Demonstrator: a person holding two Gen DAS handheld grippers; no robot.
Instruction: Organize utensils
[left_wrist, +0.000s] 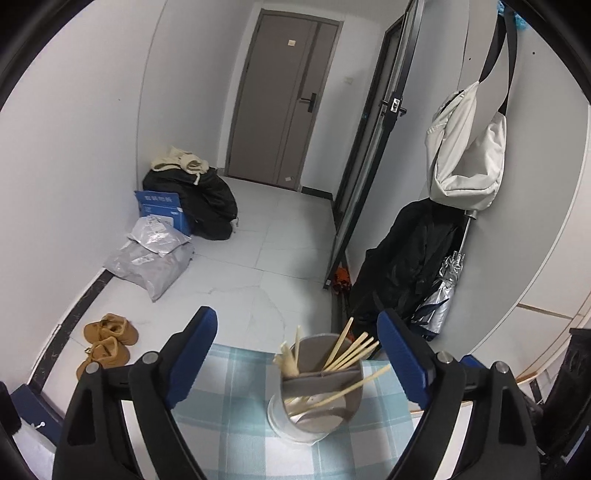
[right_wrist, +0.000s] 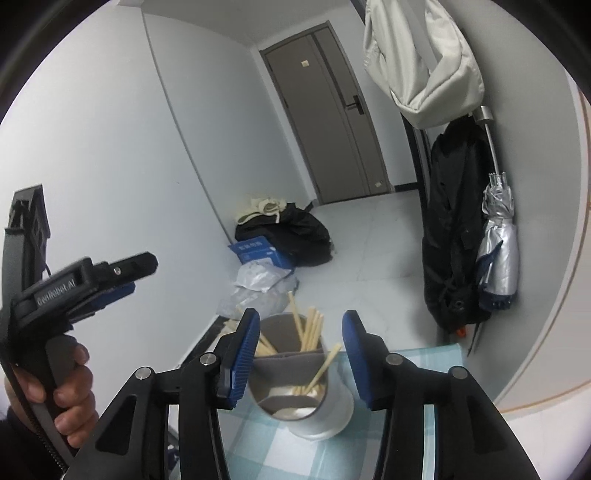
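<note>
Both tools were spread open and grasped nothing: the left gripper (left_wrist: 297, 354) and the right gripper (right_wrist: 301, 356) each hovered over the utensil holder (left_wrist: 314, 398), which stood on the checked tablecloth (left_wrist: 236, 424) at 6 o'clock. A divider split the holder in compartments; chopsticks (left_wrist: 351, 350) leaned in them, tips toward 1 o'clock. Pale utensils (left_wrist: 290, 363) at its 10 o'clock rim were hard to identify. The holder's base was partly hidden.
</note>
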